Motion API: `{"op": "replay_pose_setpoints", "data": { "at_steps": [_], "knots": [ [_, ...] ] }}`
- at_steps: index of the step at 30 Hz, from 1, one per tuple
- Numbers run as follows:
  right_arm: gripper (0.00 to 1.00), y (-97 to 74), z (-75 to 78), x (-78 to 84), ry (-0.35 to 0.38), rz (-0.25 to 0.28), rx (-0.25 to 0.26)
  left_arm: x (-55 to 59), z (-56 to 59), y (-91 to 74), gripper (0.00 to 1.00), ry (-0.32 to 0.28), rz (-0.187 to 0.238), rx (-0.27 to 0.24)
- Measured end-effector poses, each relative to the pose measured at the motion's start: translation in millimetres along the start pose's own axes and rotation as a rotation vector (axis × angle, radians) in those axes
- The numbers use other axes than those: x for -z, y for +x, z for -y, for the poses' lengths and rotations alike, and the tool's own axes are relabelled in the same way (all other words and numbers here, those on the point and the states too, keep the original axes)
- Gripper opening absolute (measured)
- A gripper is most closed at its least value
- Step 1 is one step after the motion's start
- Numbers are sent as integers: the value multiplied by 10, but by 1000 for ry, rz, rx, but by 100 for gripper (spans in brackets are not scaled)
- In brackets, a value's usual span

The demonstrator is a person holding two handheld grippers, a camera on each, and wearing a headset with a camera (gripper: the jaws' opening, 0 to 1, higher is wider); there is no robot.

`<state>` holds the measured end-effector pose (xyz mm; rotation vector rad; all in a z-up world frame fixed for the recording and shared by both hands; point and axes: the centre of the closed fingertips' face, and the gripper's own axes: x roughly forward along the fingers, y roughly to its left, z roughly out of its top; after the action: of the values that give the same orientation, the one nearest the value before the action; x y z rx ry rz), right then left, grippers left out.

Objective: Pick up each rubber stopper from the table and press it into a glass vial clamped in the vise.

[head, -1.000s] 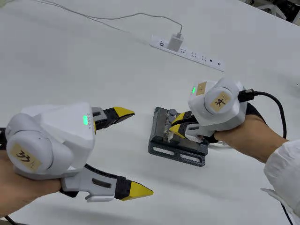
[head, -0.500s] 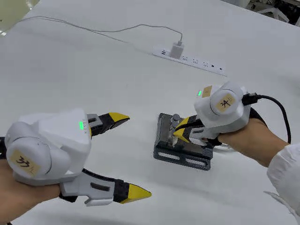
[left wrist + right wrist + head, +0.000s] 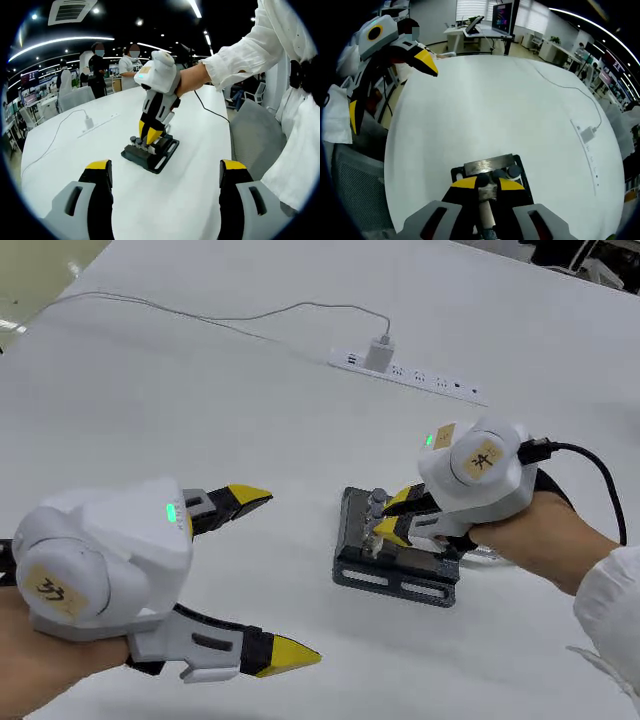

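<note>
On a white table (image 3: 200,390), the left gripper (image 3: 270,576) sits nearest the viewer at the left, its 2 yellow-tipped jaws spread wide with nothing between them; in the left gripper view they frame bare tabletop. Right of it, well apart, a dark vise (image 3: 395,572) rests flat on the table. The right gripper (image 3: 397,519) angles down onto the vise, its jaws drawn close together. In the right gripper view its yellow tips pinch a dark rubber stopper (image 3: 482,180) on a pale glass vial (image 3: 487,210) at the vise. A second stoppered vial (image 3: 513,172) stands just beside it. Beyond, a white power strip (image 3: 410,374) lies with a charger (image 3: 380,352) plugged in.
</note>
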<state>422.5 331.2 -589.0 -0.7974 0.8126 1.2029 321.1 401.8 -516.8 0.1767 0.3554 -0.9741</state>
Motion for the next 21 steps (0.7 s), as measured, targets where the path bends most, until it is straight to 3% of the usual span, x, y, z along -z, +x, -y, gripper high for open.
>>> {"op": "replay_pose_setpoints", "data": {
  "at_steps": [21],
  "knots": [
    [23,-201,27,104,85,83,31,57,-11,-6,91,10,-27,-8]
  ]
}}
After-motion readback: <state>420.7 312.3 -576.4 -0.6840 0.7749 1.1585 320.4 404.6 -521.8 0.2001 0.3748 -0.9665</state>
